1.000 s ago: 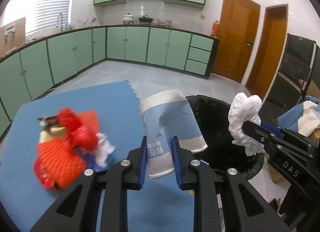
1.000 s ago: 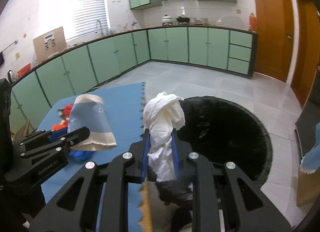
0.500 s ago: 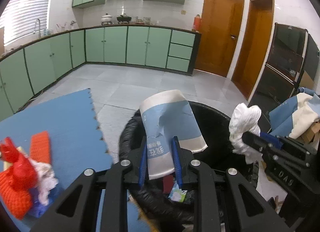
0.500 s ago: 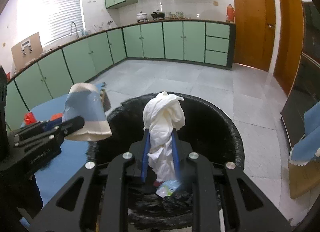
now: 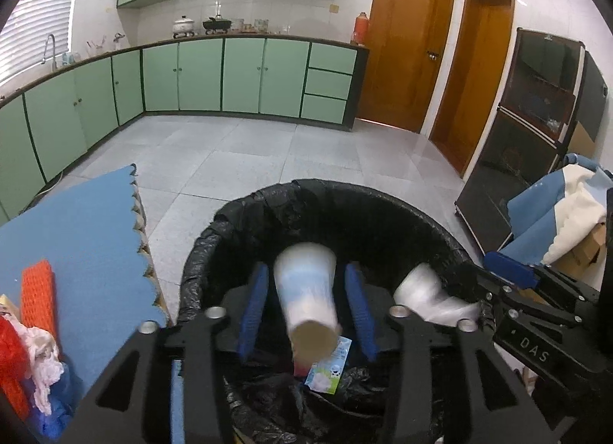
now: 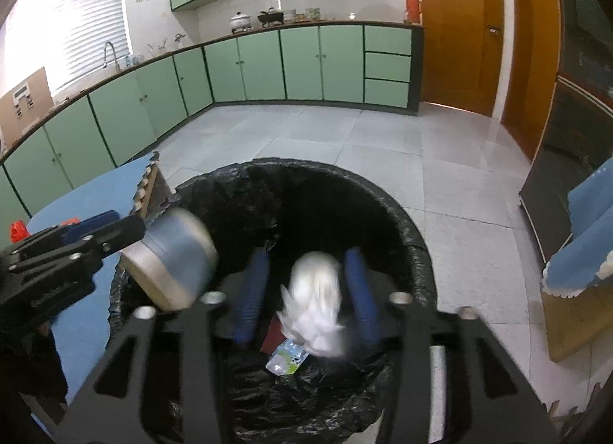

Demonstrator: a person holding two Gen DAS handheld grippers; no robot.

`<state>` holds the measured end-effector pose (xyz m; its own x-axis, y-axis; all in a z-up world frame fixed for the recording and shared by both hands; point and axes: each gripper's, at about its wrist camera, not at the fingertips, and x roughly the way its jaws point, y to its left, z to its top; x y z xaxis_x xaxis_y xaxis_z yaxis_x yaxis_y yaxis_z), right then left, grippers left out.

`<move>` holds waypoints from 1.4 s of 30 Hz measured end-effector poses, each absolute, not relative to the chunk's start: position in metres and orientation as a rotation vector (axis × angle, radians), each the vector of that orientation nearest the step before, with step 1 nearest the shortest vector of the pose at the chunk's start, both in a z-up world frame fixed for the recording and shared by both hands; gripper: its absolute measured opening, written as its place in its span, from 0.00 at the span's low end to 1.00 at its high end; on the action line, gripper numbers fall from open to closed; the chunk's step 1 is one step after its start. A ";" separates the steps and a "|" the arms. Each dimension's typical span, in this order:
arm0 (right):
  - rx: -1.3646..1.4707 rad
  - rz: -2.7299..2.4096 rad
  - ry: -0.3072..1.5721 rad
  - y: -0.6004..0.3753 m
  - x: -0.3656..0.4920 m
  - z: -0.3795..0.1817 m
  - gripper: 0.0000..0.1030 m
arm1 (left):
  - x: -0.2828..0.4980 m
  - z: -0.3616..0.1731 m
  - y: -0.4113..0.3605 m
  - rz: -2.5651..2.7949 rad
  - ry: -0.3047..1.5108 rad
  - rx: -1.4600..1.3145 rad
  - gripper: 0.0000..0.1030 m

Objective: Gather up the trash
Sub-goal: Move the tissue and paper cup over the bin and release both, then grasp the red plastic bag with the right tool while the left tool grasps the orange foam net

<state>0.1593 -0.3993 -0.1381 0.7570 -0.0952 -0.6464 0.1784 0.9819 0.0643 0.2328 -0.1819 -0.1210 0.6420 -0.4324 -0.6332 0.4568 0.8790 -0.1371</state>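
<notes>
Both grippers hang over a black-lined trash bin (image 5: 383, 210) (image 6: 387, 198). My left gripper (image 5: 306, 308) is open, and a blurred blue and white paper cup (image 5: 308, 298) falls free between its fingers; the cup also shows in the right wrist view (image 6: 174, 258). My right gripper (image 6: 306, 296) is open, and a crumpled white tissue (image 6: 316, 308) drops between its fingers; it also shows in the left wrist view (image 5: 425, 296). A small printed packet (image 5: 329, 365) (image 6: 287, 357) lies inside the bin.
A blue foam mat (image 5: 80, 240) covers the table left of the bin. On it lie orange and red mesh netting (image 5: 36, 294), crumpled tissue (image 5: 44, 356) and other trash. A dark cabinet (image 5: 528, 129) and blue and white cloth (image 5: 567, 210) stand to the right.
Both grippers moved from over the mat to over the bin, then opened. The paper cup and the white tissue left the fingers and are falling into the bin.
</notes>
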 end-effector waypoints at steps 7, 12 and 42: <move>0.130 -0.171 0.635 -0.389 0.144 -0.118 0.88 | 0.223 -0.099 -0.156 -0.476 0.676 0.006 0.61; 0.125 -0.131 0.585 -0.359 0.132 -0.095 0.91 | 0.206 -0.073 -0.119 -0.430 0.615 -0.008 0.68; -0.012 0.306 0.627 -0.107 0.173 -0.113 0.80 | 0.137 -0.110 0.151 0.124 0.608 -0.046 0.69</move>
<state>0.1735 -0.1071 -0.1134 0.7662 0.2778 -0.5794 -0.2849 0.9551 0.0812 0.1369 0.1509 -0.1099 0.8136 0.1028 -0.5723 -0.1299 0.9915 -0.0066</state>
